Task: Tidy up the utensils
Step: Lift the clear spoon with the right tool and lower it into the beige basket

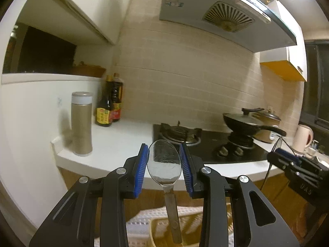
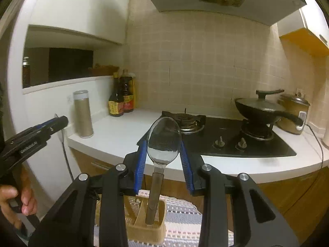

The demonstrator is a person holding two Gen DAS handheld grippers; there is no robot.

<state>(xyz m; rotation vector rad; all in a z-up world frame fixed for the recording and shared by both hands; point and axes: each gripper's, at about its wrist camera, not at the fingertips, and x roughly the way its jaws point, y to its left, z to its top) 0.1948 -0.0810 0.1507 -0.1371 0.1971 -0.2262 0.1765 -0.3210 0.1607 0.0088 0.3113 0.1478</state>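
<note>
Left wrist view: the left gripper has its blue pads clamped on the bowl of a metal spoon, handle hanging down over a tan utensil holder on a woven mat. Right wrist view, same deal: the right gripper pinches a second spoon by the bowl, its handle tip down inside that holder. Beyond the holder sits a white counter with a black stove.

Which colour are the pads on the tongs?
Blue, ribbed pads, seen best in the left wrist view.
</note>
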